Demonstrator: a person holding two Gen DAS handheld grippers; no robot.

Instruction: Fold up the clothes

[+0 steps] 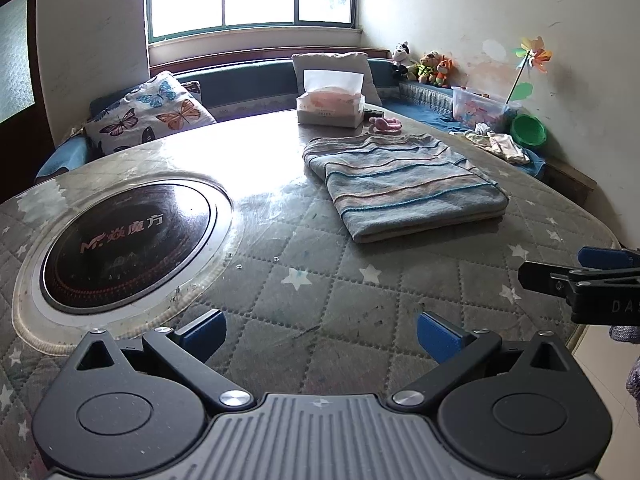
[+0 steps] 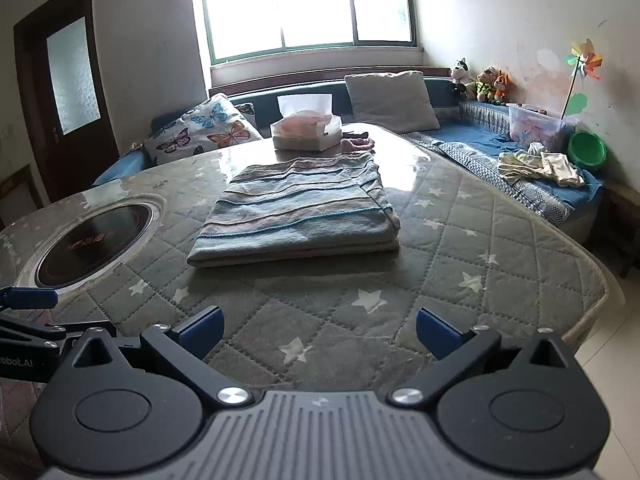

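A striped grey-blue garment lies folded into a flat rectangle on the quilted star-patterned table cover. My left gripper is open near the table's front edge, well short of the garment, with nothing between its blue pads. My right gripper is open too, empty, and points at the garment from the front. In the left wrist view the right gripper's fingers show at the right edge. More loose pale clothes lie on the blue bench at the right.
A round black induction hob is set into the table at the left. A tissue box and a pink item sit at the far side. Cushions, plush toys, a plastic box and a green bowl line the bench.
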